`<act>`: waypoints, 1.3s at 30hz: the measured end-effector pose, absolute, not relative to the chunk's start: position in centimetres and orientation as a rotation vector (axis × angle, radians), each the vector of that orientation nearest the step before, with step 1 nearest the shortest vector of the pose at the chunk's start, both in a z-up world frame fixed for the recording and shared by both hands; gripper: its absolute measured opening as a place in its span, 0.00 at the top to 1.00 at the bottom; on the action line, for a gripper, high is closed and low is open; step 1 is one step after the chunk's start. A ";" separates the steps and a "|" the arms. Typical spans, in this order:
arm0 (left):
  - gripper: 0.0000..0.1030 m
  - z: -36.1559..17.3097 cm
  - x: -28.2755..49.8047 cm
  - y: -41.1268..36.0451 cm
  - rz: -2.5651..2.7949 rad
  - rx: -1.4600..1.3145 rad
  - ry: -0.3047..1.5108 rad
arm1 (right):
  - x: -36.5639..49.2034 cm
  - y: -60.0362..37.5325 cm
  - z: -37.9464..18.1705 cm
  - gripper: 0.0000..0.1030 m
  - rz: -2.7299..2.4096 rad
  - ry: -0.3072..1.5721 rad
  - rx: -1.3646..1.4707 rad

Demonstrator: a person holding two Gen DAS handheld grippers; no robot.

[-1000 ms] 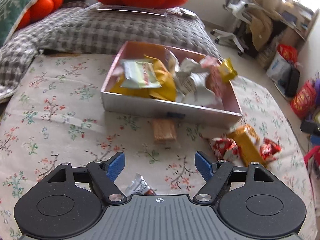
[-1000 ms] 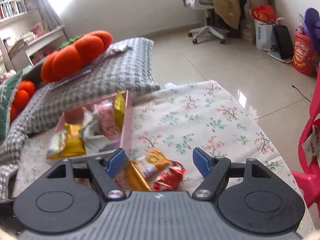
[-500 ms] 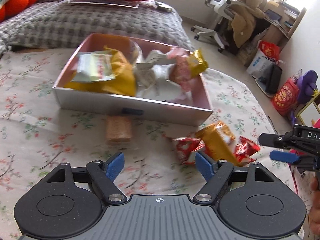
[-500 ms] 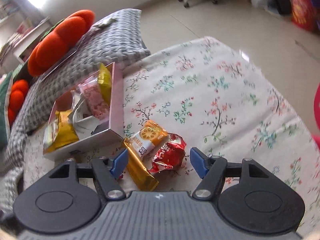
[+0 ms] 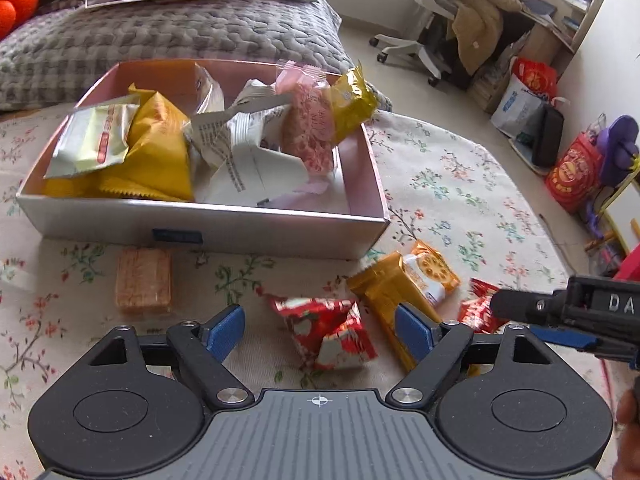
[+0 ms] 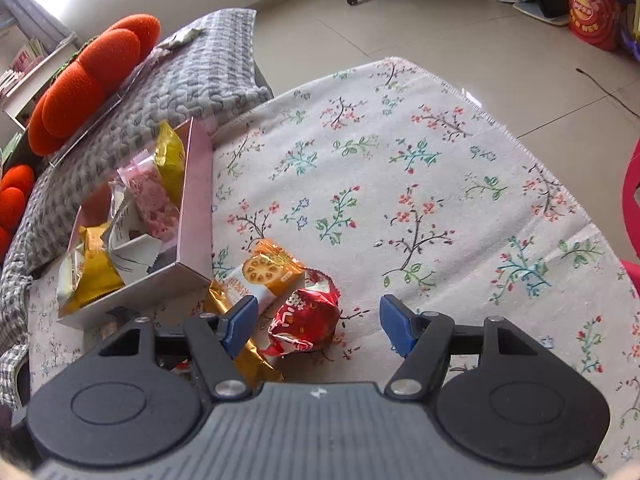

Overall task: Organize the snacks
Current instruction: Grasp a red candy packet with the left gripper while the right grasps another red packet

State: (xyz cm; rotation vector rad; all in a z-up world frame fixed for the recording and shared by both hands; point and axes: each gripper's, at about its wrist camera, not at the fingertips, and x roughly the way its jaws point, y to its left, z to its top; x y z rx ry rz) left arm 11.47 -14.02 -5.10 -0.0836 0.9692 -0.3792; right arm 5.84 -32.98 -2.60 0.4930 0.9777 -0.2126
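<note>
While our left gripper [image 5: 319, 330] gapes wide over one red packet [image 5: 328, 332], our right gripper [image 6: 316, 322] spreads around another red packet [image 6: 304, 320] beside the snack-filled box [image 5: 200, 228].

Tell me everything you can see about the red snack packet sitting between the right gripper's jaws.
The red snack packet is a small, puffy pouch of shiny, crinkled red foil with white print and crimped ends. It lies sealed on the floral cloth, outside the box, just beside the orange-and-gold packet. The right gripper stands over it with jaws open, neither one touching it.
</note>
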 end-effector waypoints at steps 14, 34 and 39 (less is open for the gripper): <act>0.69 -5.0 12.0 -12.9 -0.344 -0.018 0.931 | 7.8 -30.6 -4.3 0.73 -0.179 1.022 0.367; 0.69 -1.1 14.1 -6.8 -0.293 -0.175 0.850 | 7.1 -32.4 -1.5 0.74 -0.241 0.902 0.450; 0.69 -1.0 14.8 -6.1 -0.292 -0.189 0.839 | 7.2 -31.9 -1.2 0.74 -0.192 0.862 0.466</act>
